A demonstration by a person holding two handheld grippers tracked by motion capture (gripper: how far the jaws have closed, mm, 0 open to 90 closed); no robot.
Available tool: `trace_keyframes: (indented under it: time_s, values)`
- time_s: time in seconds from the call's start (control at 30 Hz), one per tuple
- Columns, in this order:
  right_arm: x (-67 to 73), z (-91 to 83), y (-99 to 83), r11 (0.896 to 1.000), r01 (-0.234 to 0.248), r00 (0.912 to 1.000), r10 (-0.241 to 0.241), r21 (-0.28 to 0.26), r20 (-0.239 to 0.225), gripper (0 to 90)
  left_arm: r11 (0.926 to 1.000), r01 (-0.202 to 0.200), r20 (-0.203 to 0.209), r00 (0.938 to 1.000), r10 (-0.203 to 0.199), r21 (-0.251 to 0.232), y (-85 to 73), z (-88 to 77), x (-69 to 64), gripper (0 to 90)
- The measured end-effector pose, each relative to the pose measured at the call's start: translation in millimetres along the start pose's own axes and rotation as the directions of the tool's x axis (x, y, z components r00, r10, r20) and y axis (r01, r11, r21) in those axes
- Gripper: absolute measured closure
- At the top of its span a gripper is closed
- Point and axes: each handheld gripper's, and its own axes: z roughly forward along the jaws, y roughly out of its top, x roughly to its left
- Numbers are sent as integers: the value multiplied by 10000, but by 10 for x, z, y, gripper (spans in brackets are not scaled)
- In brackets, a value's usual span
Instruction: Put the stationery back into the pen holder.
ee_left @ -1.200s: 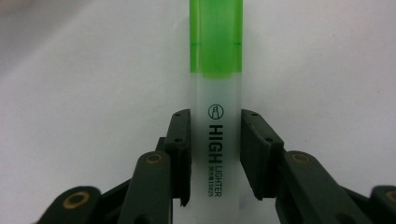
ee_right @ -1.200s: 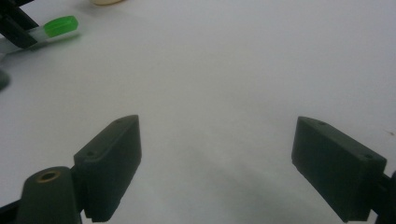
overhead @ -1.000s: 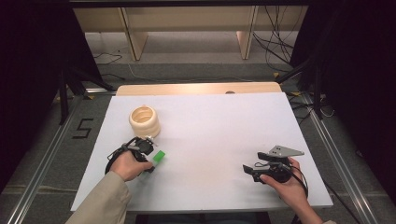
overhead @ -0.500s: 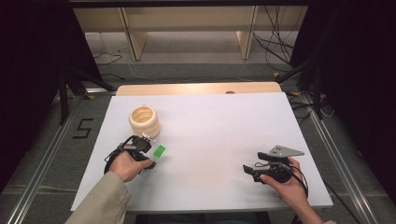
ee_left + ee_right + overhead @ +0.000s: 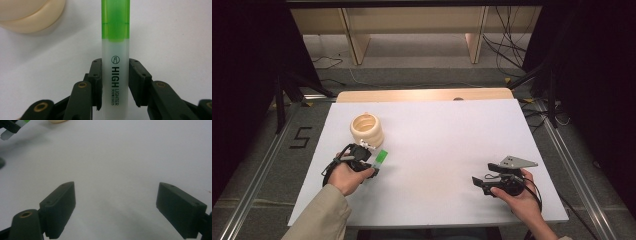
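One highlighter (image 5: pixel 115 50), one cream holder (image 5: pixel 367 129) and two claws sit over the white worktop (image 5: pixel 437 135). The left claw (image 5: pixel 115 82) is clamped on the highlighter's frosted barrel, whose smooth green cap points away, just beside the holder. The holder is round, ribbed and glossy, with an open top. The right claw (image 5: pixel 116 212) hangs with its blocky black jaws wide apart above bare matte worktop, well apart from the left.
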Motion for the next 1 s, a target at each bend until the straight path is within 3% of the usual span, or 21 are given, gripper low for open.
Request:
trace_keyframes:
  time_s: [0.23,0.57,1.0]
  values:
    - [1,-1,0,10000,3,10000,-3,-3,0,167,9985,189,52,9998,-187,-518,-7,-20,6,662]
    - [1,-1,0,10000,1,10000,-1,-6,2,167,9946,115,-155,9998,-132,-1030,-22,-46,37,662]
    - [2,-1,0,10000,11,10000,-11,-15,-8,167,9807,329,-282,9988,-390,-1927,-28,-103,66,663]
